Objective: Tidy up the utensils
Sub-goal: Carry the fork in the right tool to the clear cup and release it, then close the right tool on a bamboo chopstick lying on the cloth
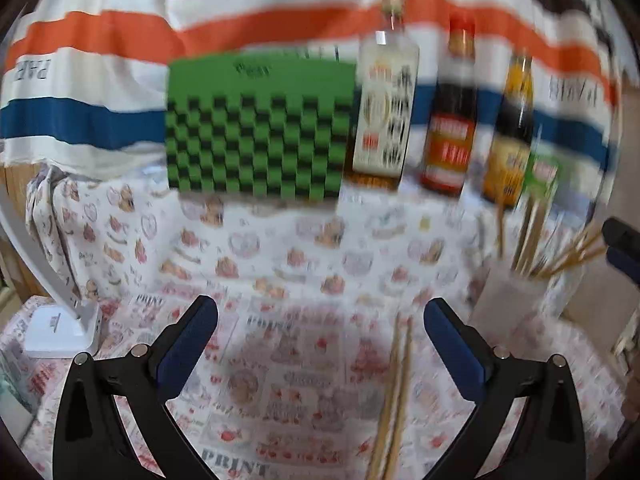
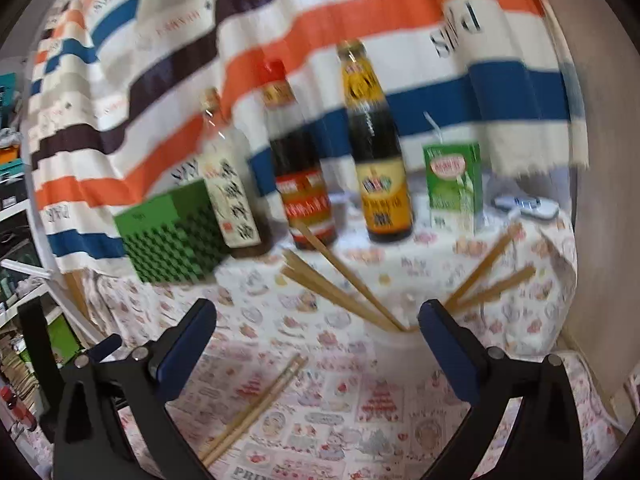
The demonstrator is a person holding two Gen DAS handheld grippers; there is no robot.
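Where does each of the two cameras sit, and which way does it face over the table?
Left wrist: sits on the left gripper, facing the green checkered box and bottles; its open fingers show, and the right gripper's tip at the right edge.
Right wrist: sits on the right gripper, open and empty, facing the white holder of chopsticks, with bottles behind.
Shared: the box, three bottles, green carton, holder, and loose chopstick pair on the cloth.

Bottle labels (image 1: 382,120) blurred, perhaps unreadable.
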